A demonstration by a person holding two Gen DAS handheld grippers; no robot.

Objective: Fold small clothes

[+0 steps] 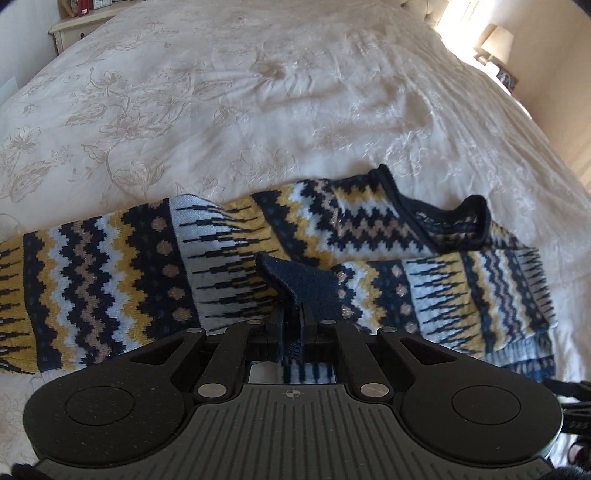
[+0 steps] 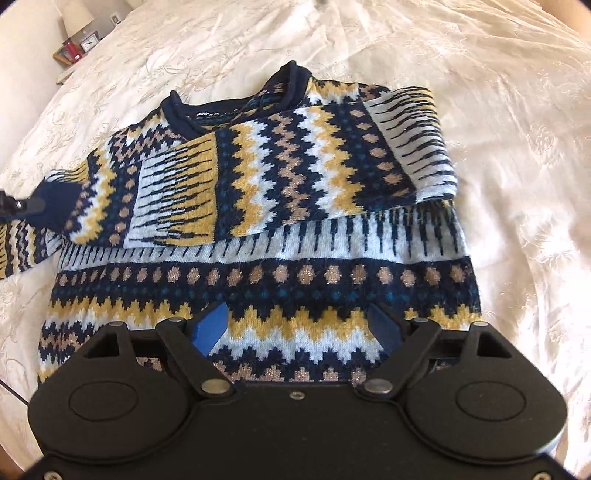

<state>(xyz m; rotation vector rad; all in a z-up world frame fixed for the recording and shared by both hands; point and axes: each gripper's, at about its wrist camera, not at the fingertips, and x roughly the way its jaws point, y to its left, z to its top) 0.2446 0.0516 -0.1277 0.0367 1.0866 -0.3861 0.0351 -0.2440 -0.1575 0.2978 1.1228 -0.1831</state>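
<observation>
Cream floral bedspread (image 1: 258, 92), nightstand (image 1: 74, 29) w/ clock (image 2: 88, 44), lamp (image 2: 75, 14)

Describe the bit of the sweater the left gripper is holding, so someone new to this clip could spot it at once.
On the cream floral bedspread lies a zigzag-patterned sweater with one sleeve folded across its chest. At the sweater's other side, the left gripper is shut on the cuff of the other sleeve. That cuff is plain navy, unlike the yellow, white and tan knit around it.

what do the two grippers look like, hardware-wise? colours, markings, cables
Both are matte black: two round pivot housings, linkage arms with silver pins. The left gripper has a grey ribbed deck with a small crosshair mark and black fingers. The right gripper has blue fingers. No cables clearly visible on either.
</observation>
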